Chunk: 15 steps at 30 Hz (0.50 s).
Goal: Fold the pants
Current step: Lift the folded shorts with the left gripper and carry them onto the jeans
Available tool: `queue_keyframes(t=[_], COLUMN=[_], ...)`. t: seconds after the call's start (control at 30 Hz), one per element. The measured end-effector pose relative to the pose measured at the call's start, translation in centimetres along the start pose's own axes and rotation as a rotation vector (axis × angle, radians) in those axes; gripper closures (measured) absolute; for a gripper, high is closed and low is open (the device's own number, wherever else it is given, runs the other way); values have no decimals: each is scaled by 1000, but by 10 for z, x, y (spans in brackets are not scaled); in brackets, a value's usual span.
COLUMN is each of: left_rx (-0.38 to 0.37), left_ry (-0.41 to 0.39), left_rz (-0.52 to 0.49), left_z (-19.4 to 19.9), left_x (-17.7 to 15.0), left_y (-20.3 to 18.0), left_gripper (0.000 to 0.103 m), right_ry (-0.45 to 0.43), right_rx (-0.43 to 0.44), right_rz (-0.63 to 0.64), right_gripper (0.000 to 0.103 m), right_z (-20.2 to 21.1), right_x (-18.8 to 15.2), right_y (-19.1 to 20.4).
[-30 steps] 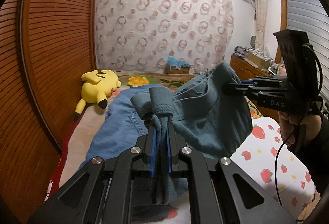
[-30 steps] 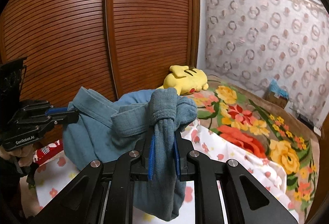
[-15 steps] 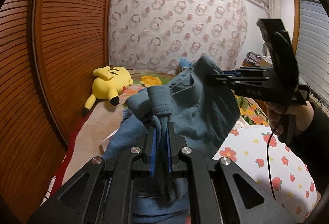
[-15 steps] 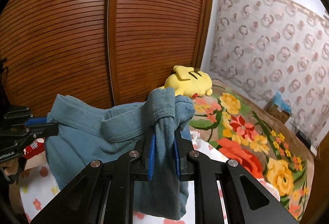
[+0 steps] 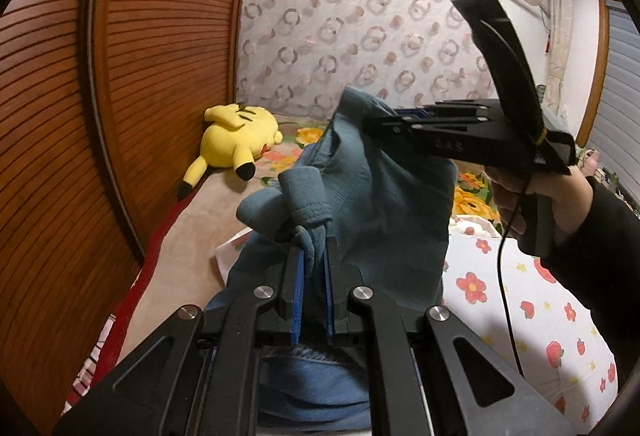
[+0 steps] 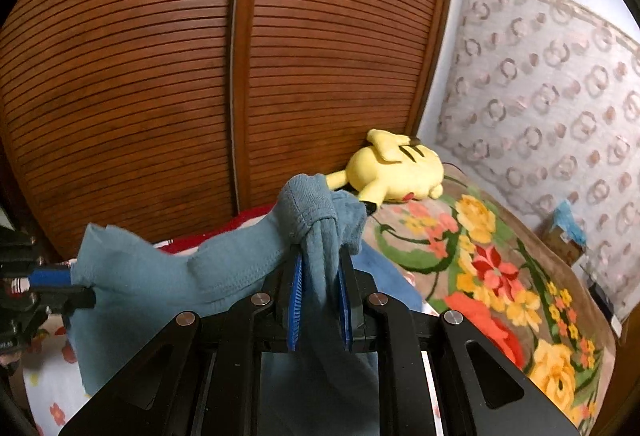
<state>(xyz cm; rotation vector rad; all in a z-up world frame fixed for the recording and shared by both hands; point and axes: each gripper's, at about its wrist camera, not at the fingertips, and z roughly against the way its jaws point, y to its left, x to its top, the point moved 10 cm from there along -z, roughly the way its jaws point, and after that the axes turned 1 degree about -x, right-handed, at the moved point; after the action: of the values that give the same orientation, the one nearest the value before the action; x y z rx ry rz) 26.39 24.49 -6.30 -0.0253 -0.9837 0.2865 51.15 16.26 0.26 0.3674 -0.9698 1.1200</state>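
In the left wrist view, the left gripper (image 5: 312,256) is closed tight on a bunched edge of the blue pants (image 5: 384,204), which hang above the bed (image 5: 520,300); the right gripper (image 5: 370,122) pinches another edge. In the right wrist view, the right gripper (image 6: 320,268) clamps the pants (image 6: 224,268), near a yellow plush toy (image 6: 396,168).

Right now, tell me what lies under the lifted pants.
Under the pants, held up by both grippers, lies another blue garment on the flowered sheet. How far that garment spreads is covered by the pants and the left gripper.
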Motion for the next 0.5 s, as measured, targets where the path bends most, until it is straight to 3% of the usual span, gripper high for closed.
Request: queue_keyframes(t=[0.3,0.5], left_rx=[1,-23], left_ry=[19,8], left_rz=[39,72], left_z=[-2,4], left_x=[-8,-2], left_y=[11,14], left_gripper=[93,91], right_ry=[15,-26], right_rx=[2,-17], right_rz=[-10,-63], right_gripper=[86,74], right_z=[-15,7], right_x=[-7,-2], right_y=[-2,-12])
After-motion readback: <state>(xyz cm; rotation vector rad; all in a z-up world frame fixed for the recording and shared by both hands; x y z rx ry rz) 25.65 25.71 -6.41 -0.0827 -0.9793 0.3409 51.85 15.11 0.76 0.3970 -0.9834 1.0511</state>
